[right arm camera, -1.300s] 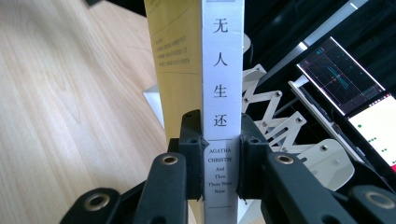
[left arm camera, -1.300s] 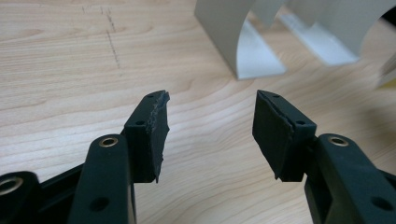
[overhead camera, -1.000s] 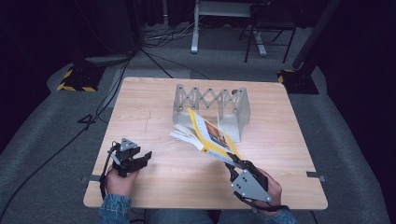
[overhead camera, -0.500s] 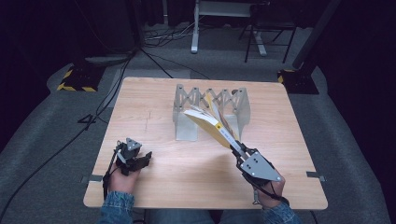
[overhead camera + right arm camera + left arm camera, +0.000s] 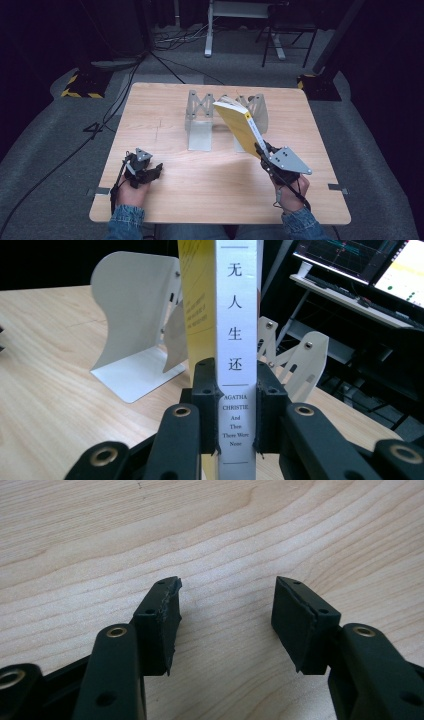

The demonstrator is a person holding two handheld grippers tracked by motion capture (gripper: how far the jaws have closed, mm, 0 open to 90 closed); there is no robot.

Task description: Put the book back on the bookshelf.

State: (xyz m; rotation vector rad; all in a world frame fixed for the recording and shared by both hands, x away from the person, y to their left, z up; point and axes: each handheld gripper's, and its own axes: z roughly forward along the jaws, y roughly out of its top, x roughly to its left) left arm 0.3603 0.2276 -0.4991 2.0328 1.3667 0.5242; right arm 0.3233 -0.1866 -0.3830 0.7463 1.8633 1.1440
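Since a second ago, book (image 5: 240,125) has swung closed and risen, now centre-right of frame over the expanding rack (image 5: 200,120). Right gripper (image 5: 264,151) clamps its spine low; left gripper (image 5: 150,172) idles lower left, jaws wide. Likely shelving; book not yet slotted in.

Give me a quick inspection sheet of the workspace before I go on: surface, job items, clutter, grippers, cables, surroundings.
Surface: light wooden table, bare near the person.
Job's things: yellow book, white spine, held tilted above the table; white expanding book rack at mid-table.
Clutter: nothing seen.
Grippers: right gripper shut on the book's spine; left gripper open, low over bare wood.
Cables: black cables trail on the floor left of the table.
Surroundings: dark room, grey floor, yellow-black striped base, monitors beyond.
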